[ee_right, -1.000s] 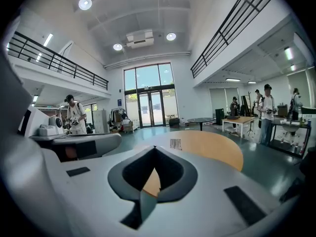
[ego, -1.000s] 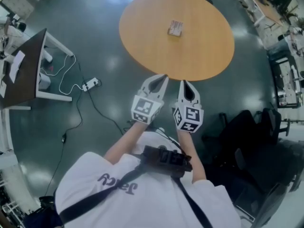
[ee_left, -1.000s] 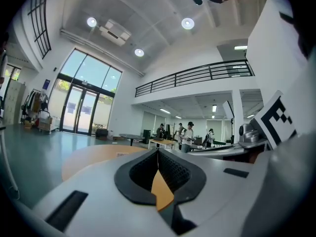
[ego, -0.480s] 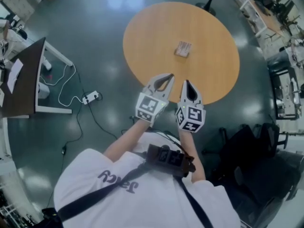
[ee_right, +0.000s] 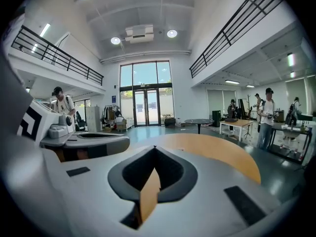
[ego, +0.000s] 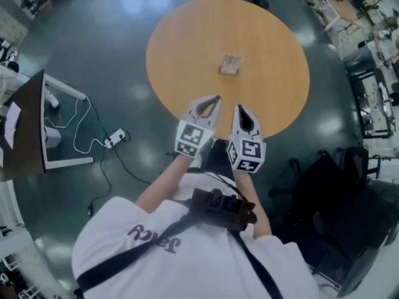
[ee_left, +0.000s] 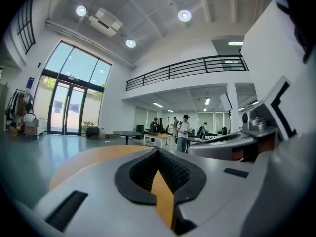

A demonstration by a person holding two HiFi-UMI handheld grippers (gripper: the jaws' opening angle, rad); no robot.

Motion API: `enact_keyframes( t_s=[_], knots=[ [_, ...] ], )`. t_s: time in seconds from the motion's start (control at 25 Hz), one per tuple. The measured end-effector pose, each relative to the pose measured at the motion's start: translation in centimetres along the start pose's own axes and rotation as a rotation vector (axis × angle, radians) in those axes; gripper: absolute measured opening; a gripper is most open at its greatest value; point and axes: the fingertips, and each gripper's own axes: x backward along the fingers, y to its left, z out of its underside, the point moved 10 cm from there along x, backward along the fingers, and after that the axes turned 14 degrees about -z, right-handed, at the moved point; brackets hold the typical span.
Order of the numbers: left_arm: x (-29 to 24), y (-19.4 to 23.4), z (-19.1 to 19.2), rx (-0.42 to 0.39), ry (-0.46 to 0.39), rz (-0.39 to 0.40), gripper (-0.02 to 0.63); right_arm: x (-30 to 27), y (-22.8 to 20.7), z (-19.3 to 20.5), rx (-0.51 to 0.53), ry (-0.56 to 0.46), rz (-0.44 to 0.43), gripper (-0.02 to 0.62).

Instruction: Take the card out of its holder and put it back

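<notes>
A small card holder with a card in it lies near the middle of the round wooden table. Both grippers are held side by side over the table's near edge, well short of the holder. My left gripper is shut with nothing in it; in the left gripper view its tips meet above the tabletop. My right gripper is also shut and empty, its jaws closed to a point in the right gripper view. The holder is too small to make out in either gripper view.
A dark desk stands at the left with a power strip and cables on the floor beside it. Black chairs crowd the right. Several people stand at tables far off in the hall.
Both grippers have moved forward from the table's near rim to just over the tabletop, and the person has come closer to the table. The jaws stay shut.
</notes>
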Motion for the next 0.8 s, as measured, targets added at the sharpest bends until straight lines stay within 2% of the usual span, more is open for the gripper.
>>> enact_keyframes(
  t_s=[0.24,0.8],
  knots=[
    [-2.2,0.7,0.6,-0.032,0.035,0.043,0.017,-2.3,-2.1,-0.5,-0.054,-0.063,-0.006,0.018],
    [-7.2,3.9,2.3,-0.024,0.097,0.058,0.017,-5.6,-5.1,0.7,-0.121,0.035,-0.054,0.018]
  ],
)
